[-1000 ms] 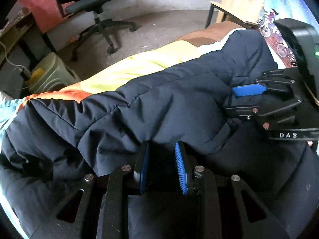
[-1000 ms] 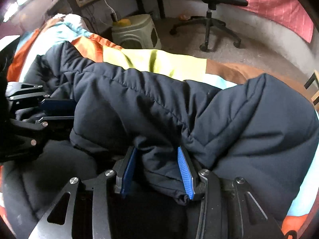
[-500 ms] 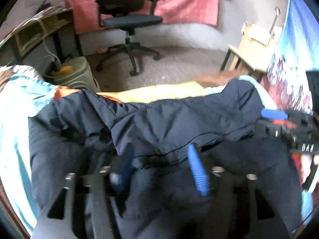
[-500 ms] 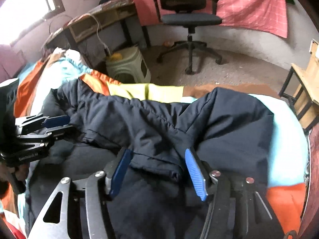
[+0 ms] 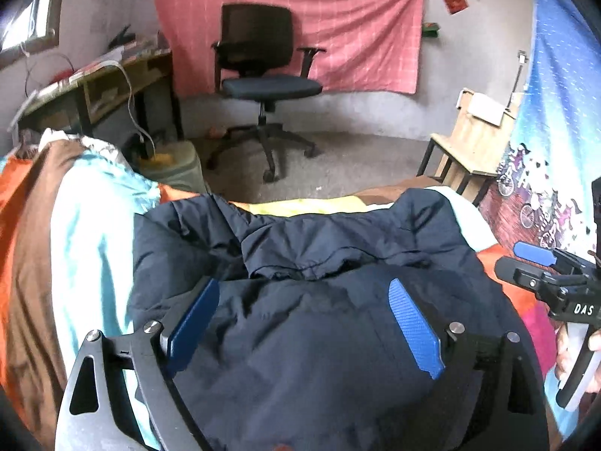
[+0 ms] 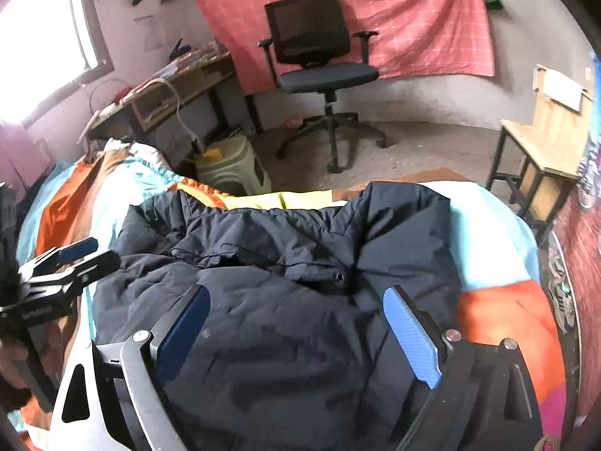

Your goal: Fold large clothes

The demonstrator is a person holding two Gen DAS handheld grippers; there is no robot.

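Navy padded jacket (image 5: 300, 338) lying folded on the bed (image 5: 86, 233). Left hand-held gripper (image 5: 304, 323) and right hand-held gripper (image 6: 296, 330), jaws just opened wide, hover above it, pinching nothing.

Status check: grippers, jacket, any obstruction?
Left gripper and right gripper open, jaws just opened, holding nothing. Navy jacket released, lying bunched on the bedspread. Nothing in the way.

Jacket (image 5: 319, 338) on bed (image 5: 86, 233), chair (image 5: 263, 75) behind
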